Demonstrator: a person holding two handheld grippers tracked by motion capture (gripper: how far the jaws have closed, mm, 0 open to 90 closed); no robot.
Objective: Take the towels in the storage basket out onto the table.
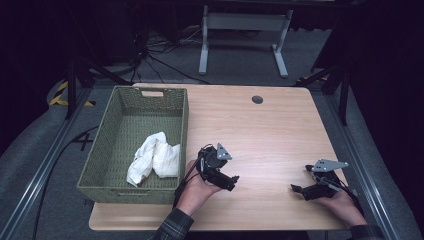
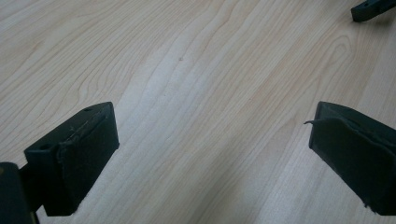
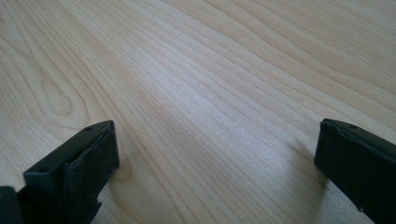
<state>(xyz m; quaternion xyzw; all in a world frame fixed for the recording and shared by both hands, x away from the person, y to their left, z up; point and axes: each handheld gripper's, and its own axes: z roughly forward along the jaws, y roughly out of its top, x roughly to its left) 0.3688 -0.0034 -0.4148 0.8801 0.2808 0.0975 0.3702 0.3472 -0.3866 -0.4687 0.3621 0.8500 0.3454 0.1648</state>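
**Two empty grippers on a wooden table beside a basket holding a white cloth**

Seen from above, a light wooden table [image 1: 270, 130] carries one woven olive-green basket [image 1: 107, 175] at its left side, a rectangular bin with a handle slot in its far wall. Inside lies one crumpled white cloth [image 1: 154, 159], bunched toward the basket's near right corner. No writing or labels can be read anywhere.

One person holds two grippers. The left gripper [image 1: 231, 181] rests near the table's front edge, just right of the basket, in a hand coming from a plaid sleeve [image 1: 175, 227]. The left gripper view shows its two black jaws spread wide with bare wood between them.

The right gripper [image 1: 299, 186] sits near the table's front right corner, well apart from the left. The right gripper view shows its jaws likewise spread wide, grasping nothing.

A small round grommet [image 1: 257, 99] is set in the tabletop near the far edge.
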